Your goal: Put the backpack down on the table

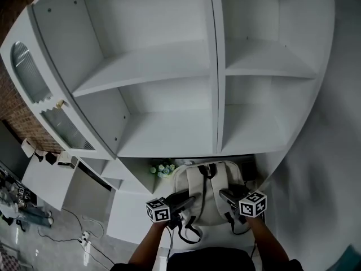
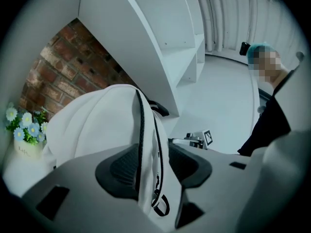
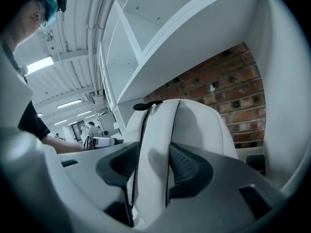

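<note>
A white backpack (image 1: 206, 193) with black-edged straps stands upright on the white table (image 1: 138, 185) under the shelves. In the head view my left gripper (image 1: 186, 199) is at its left shoulder strap and my right gripper (image 1: 224, 195) at its right one. In the left gripper view a strap (image 2: 146, 144) runs between the pads of the left gripper (image 2: 153, 166), whose jaws stand wide and do not clamp it. The right gripper view shows the same: a strap (image 3: 153, 144) hangs loose between the spread jaws of the right gripper (image 3: 153, 166), with the backpack's body (image 3: 199, 125) behind.
A tall white shelf unit (image 1: 169, 66) rises right behind the backpack. A small pot of pale flowers (image 1: 162, 169) stands to the backpack's left. A brick wall (image 3: 228, 96) backs the niche. Cables (image 1: 84, 239) lie on the floor at the left.
</note>
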Demonstrator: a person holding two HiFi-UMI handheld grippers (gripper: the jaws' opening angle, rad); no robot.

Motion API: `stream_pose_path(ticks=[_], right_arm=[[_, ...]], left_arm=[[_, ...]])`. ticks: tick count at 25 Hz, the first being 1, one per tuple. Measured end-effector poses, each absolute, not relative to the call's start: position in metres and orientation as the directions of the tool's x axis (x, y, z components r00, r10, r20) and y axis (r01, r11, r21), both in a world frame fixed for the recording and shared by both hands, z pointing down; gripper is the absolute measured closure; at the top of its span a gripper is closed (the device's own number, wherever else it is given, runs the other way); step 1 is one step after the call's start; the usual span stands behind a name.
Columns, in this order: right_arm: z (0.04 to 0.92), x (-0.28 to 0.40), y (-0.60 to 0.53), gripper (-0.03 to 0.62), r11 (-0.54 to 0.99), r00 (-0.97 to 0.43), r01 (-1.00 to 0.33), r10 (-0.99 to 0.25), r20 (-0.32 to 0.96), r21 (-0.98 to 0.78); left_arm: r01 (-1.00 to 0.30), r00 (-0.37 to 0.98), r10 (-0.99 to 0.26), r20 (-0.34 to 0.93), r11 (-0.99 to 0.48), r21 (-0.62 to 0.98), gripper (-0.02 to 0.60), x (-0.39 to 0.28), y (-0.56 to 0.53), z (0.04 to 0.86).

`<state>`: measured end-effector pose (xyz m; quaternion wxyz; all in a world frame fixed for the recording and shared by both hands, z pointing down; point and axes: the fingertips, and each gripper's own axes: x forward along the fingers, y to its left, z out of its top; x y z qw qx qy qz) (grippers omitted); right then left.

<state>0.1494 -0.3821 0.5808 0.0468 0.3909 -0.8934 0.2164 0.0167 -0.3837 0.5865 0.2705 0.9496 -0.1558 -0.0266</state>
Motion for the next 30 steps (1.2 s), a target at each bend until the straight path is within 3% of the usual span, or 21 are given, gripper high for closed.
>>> stream_pose_path(ticks=[10,20,26,30], right_arm=[[0.573,0.150,-0.361,0.398,0.563,-0.652,-0.749,-0.721,0.235,-0.349],[0.547,0.090,-0.291,0.398,0.600,-0.670,-0.735,-0.715,0.200,-0.317],[0.525,0.060,-0.241,0.398,0.605,-0.675,-0.711,-0.730,0.106,-0.357],[0.522,0.041,-0.200,0.412,0.589,-0.649,-0.743,-0.750,0.126,-0.318]], left_arm=[[-0.302,0.944,-0.328,0.047,-0.794,0.528,0.388,-0.003,-0.363,0.589],[-0.250,0.961,-0.275,0.025,-0.831,0.497,0.388,-0.017,-0.297,0.559],[-0.255,0.959,-0.283,0.010,-0.849,0.463,0.388,-0.029,-0.245,0.539],[-0.195,0.973,-0.229,-0.022,-0.870,0.453,0.390,-0.029,-0.195,0.523]])
